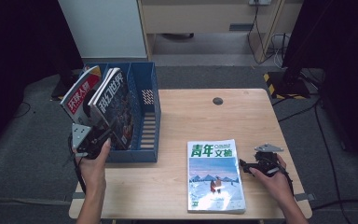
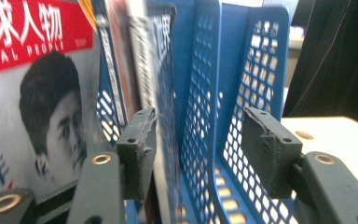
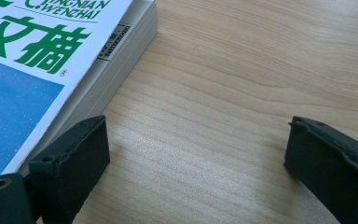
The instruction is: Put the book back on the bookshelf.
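While the left tongs (image 2: 196,140) gape around the dark magazine (image 1: 114,107) standing in the perforated blue plastic rack (image 1: 144,116), the right tongs (image 3: 196,158) (also apart) rest right of that rack, beside a thick glossy magazine (image 1: 214,175) lying flat on the wood-grain table (image 1: 251,112).

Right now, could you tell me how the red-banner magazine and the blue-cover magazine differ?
The red-banner magazine stands tilted in the blue perforated plastic file rack, by the left gripper; the blue-cover magazine lies flat on the wooden table, beside the right gripper. Its title is green, not white. Neither is gripped.
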{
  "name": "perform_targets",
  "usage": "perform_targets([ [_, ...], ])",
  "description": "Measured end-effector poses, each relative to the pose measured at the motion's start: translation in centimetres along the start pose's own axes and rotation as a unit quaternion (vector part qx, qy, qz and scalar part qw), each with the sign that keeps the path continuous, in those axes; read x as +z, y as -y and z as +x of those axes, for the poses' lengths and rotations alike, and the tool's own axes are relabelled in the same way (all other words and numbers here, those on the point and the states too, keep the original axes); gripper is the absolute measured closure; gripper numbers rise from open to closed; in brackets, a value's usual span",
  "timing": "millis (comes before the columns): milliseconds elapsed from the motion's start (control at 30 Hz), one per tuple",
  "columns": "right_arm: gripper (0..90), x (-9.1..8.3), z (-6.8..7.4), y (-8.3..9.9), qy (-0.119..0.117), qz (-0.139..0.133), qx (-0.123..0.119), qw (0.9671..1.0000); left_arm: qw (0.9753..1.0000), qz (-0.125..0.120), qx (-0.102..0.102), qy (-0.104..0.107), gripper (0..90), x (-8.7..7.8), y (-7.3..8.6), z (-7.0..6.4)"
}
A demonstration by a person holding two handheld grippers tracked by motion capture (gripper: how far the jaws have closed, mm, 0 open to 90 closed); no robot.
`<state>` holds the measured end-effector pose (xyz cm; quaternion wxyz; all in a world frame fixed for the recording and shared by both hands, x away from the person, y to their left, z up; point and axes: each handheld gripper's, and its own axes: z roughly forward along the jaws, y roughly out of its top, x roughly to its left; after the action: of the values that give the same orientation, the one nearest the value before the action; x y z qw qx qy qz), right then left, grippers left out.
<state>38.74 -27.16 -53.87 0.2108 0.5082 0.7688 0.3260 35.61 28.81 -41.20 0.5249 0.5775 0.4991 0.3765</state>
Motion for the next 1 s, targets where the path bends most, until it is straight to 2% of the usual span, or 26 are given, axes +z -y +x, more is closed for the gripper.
perform_targets([
  [100,5.5,0.0,0.1,0.0,0.001,0.001,0.002,1.0000,0.9999,0.006,0.008,0.010,43.1,-0.4,0.4,-0.4],
  [233,5.1,0.0,0.1,0.0,0.001,0.001,0.002,1.0000,0.9993,0.011,-0.002,0.036,40.6,0.0,0.6,-0.9],
  [300,5.1,0.0,0.1,0.0,0.000,0.000,-0.001,1.0000,0.9984,0.021,0.000,0.054,38.8,0.3,0.8,-1.2],
  [433,5.8,0.0,0.1,0.0,-0.001,0.000,0.002,1.0000,0.9953,0.035,-0.005,0.090,35.6,0.9,1.3,-2.0],
  [600,8.3,-0.3,-0.1,-0.1,-0.004,-0.001,0.005,1.0000,0.9924,0.040,-0.004,0.117,32.1,1.3,1.6,-3.3],
  [667,9.3,-0.5,-0.1,-0.2,-0.004,-0.004,0.005,1.0000,0.9904,0.041,-0.008,0.132,30.8,1.5,1.7,-4.0],
  [767,11.5,-0.6,0.0,-0.3,-0.003,-0.008,0.004,1.0000,0.9876,0.046,-0.001,0.150,29.9,1.7,1.8,-4.8],
  [900,16.2,-0.9,0.0,-0.4,-0.004,-0.015,0.001,0.9999,0.9866,0.050,0.003,0.155,29.2,2.0,2.2,-6.0],
  [1000,22.8,-1.1,0.1,-0.5,-0.003,-0.025,-0.004,0.9997,0.9843,0.056,0.010,0.167,28.5,2.2,2.4,-6.9],
])
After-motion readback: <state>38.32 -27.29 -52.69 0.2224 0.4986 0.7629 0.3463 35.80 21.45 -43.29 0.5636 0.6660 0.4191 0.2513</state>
